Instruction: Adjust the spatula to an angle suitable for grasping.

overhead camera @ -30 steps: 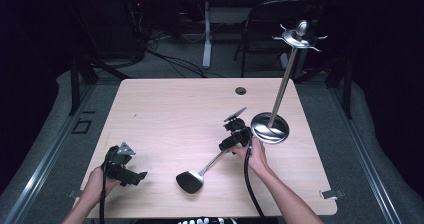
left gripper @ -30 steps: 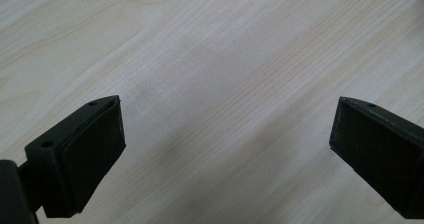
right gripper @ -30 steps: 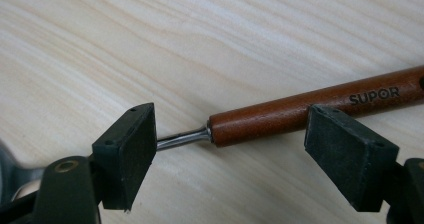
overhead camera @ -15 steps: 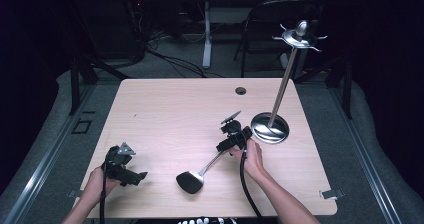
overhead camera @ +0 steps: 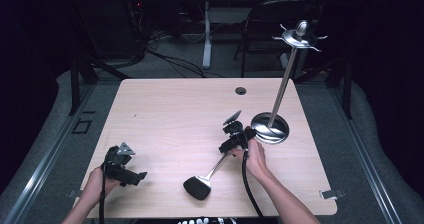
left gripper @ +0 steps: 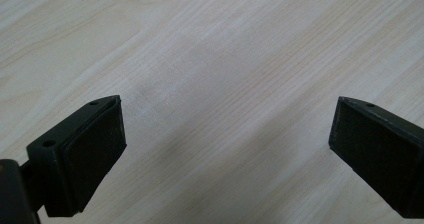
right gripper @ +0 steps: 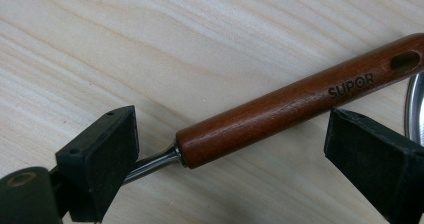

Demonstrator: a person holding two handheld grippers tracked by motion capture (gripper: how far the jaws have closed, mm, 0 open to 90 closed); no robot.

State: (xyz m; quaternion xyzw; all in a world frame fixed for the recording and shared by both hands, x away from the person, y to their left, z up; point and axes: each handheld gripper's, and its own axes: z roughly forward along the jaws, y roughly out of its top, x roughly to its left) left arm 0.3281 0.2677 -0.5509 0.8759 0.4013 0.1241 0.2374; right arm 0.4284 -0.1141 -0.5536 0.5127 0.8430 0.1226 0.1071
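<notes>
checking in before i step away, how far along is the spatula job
Done: nothing hung yet; the spatula lies flat on the table. In hand: right gripper straddles its wooden handle, jaws just opening, pads apart. Left: grip it; the hook stand looks like the destination. Left gripper open, idle.

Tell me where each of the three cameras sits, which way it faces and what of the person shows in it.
High view: above the person's side, looking forward and down on the table; both forearms, left gripper, right gripper, ladle and stand.
Left gripper view: rides the left gripper, facing bare tabletop between wide-open jaws.
Right gripper view: rides the right gripper, whose jaws have just been opening; they straddle the ladle's wooden handle without pressing it.
Shared: high and right gripper views both show the ladle.
</notes>
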